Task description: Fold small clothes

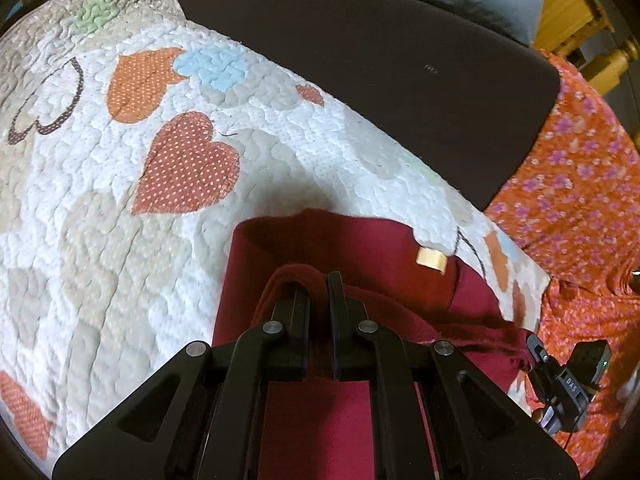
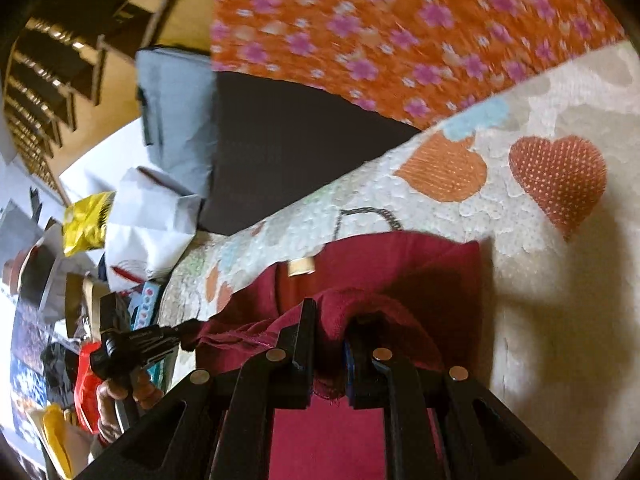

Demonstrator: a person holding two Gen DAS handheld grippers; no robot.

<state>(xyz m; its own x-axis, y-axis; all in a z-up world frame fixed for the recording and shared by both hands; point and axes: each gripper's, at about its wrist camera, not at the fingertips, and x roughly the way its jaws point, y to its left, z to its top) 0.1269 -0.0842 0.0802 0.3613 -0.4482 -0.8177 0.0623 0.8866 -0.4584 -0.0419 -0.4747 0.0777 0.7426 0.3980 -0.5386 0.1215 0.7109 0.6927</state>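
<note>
On quilt (image 1: 100,208): maroon garment (image 1: 360,248) (tan tag), bunched.

Heart-patterned quilt (image 1: 120,208), dark cushion (image 1: 380,80), orange floral fabric (image 1: 572,200).

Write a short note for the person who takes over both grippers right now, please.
Left gripper: jaws shut on an edge of the maroon garment.
Right gripper: jaws shut on another edge of it.
The garment lies partly on the heart quilt, tan label showing, with the held edges lifted.
Done: both edges gripped, a fold started.
Left: probably carry the edges over, lay them flat, release, finish folding.
</note>
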